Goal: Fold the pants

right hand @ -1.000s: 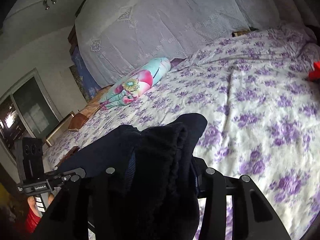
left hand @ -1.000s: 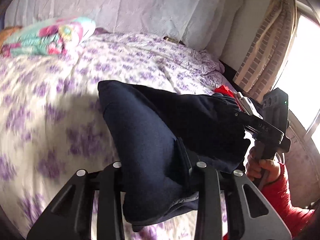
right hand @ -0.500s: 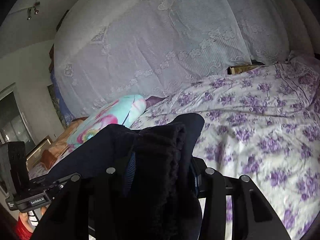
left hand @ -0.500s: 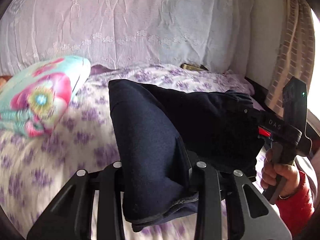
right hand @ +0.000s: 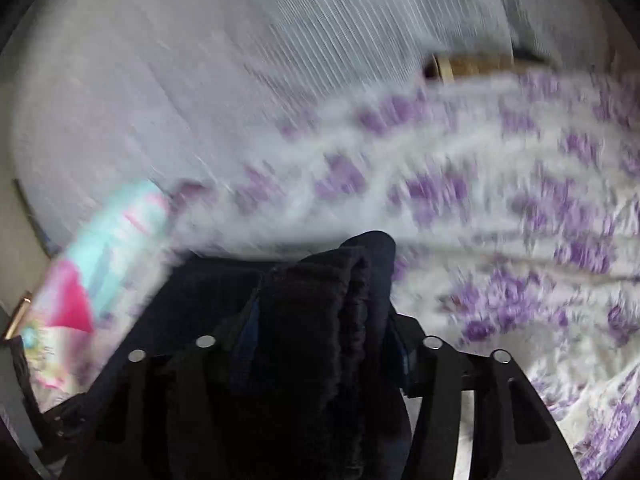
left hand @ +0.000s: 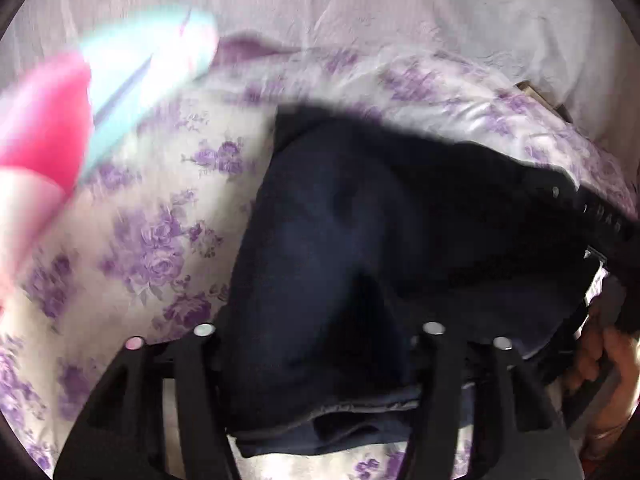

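This is a bedroom in a home. A bed (left hand: 168, 240) fills both views, spread with a white sheet printed in purple flowers. A bright pink and turquoise floral pillow (right hand: 104, 264) lies near its head, and a pale lilac lace curtain (right hand: 168, 92) hangs along the wall behind it.

Open floral bedspread (left hand: 160, 248) is left free toward 9 o'clock of the folded dark pants (left hand: 340, 240). The way toward 10 o'clock is blocked by a turquoise-and-pink pillow (left hand: 132, 76). At 12 o'clock passage is closed off by a pale lace hanging (right hand: 180, 80). In the right wrist view, bare bedspread is offered toward 3 o'clock.
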`<state>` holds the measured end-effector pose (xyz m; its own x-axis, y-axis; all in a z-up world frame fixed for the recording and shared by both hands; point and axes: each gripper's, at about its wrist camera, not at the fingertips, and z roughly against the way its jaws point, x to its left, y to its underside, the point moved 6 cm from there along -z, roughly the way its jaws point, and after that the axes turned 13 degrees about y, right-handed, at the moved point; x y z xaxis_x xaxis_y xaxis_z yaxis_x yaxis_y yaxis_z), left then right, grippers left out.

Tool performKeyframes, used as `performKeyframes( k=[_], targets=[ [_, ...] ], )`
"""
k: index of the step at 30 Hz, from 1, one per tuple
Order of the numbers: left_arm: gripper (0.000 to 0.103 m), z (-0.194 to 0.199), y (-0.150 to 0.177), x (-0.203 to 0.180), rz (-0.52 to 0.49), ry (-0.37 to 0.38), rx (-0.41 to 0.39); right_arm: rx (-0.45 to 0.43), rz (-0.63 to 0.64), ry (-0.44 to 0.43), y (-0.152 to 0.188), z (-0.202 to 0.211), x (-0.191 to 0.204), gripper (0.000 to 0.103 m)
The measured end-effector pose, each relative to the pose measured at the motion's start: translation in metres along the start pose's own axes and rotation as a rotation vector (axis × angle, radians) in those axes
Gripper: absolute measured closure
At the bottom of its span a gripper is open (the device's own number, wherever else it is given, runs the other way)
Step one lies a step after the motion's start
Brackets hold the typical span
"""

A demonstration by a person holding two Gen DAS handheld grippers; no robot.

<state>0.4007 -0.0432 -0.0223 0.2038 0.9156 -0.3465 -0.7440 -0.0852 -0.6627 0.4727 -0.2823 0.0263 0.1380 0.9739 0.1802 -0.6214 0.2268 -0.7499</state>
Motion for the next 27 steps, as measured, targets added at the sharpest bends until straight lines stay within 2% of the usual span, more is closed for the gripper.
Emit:
performKeyframes(
  k=[1, 2, 3, 4, 5, 7, 9, 11, 12, 14, 15, 17, 19, 20, 22, 23, 25, 27],
  targets=[
    [0.016, 0.009, -0.001, 0.010, 0.046, 0.010, -0.029, 0.012, -0.049, -0.010, -0.001, 0.001, -0.008, 0.036],
    [0.005, 0.013, 0.001, 0.020, 0.085, -0.017, -0.033, -0.005, -0.086, -0.016, -0.005, 0.008, -0.014, 0.035],
    [0.005, 0.017, 0.002, 0.027, 0.112, -0.017, -0.035, -0.039, -0.102, -0.001, -0.009, 0.019, -0.019, 0.033],
    [0.005, 0.021, 0.004, 0.032, 0.131, 0.019, -0.035, -0.088, -0.100, 0.036, -0.013, 0.034, -0.022, 0.033],
    [0.005, 0.026, 0.005, 0.035, 0.132, 0.026, -0.039, -0.151, -0.089, 0.106, -0.015, 0.052, -0.025, 0.033],
    [0.005, 0.039, 0.008, 0.038, 0.107, -0.022, -0.070, -0.223, -0.019, 0.198, -0.011, 0.075, -0.023, 0.022],
    [0.005, 0.044, 0.013, 0.037, 0.053, -0.076, -0.060, -0.181, 0.102, 0.282, 0.001, 0.067, -0.017, 0.012],
    [0.005, 0.039, 0.016, 0.036, 0.024, -0.095, -0.033, -0.042, 0.215, 0.355, 0.028, 0.036, -0.018, 0.009],
    [0.005, 0.041, 0.018, 0.035, 0.021, -0.085, -0.028, -0.040, 0.201, 0.359, 0.037, 0.033, -0.023, 0.009],
    [0.005, 0.052, 0.027, 0.038, 0.032, -0.075, -0.039, -0.077, 0.105, 0.344, 0.031, 0.056, -0.034, 0.009],
    [0.005, 0.063, 0.032, 0.038, 0.041, -0.076, -0.064, -0.136, 0.058, 0.333, 0.030, 0.074, -0.038, 0.009],
    [0.005, 0.083, 0.041, 0.035, 0.033, -0.102, -0.104, -0.265, 0.002, 0.255, 0.034, 0.113, -0.040, 0.005],
    [0.005, 0.106, 0.052, 0.022, -0.025, -0.125, -0.157, -0.313, 0.024, 0.276, 0.049, 0.130, -0.033, 0.003],
    [0.005, 0.115, 0.058, 0.013, -0.066, -0.135, -0.180, -0.308, 0.080, 0.305, 0.063, 0.132, -0.026, 0.003],
    [0.005, 0.130, 0.071, -0.006, -0.149, -0.164, -0.210, -0.239, 0.188, 0.340, 0.082, 0.130, -0.012, 0.004],
    [0.005, 0.137, 0.078, -0.015, -0.189, -0.179, -0.217, -0.213, 0.220, 0.385, 0.088, 0.131, -0.007, 0.004],
    [0.005, 0.147, 0.097, -0.034, -0.258, -0.191, -0.219, -0.242, 0.249, 0.487, 0.103, 0.150, -0.004, 0.004],
    [0.005, 0.155, 0.114, -0.050, -0.301, -0.188, -0.210, -0.279, 0.248, 0.481, 0.116, 0.173, 0.001, 0.004]
  ],
)
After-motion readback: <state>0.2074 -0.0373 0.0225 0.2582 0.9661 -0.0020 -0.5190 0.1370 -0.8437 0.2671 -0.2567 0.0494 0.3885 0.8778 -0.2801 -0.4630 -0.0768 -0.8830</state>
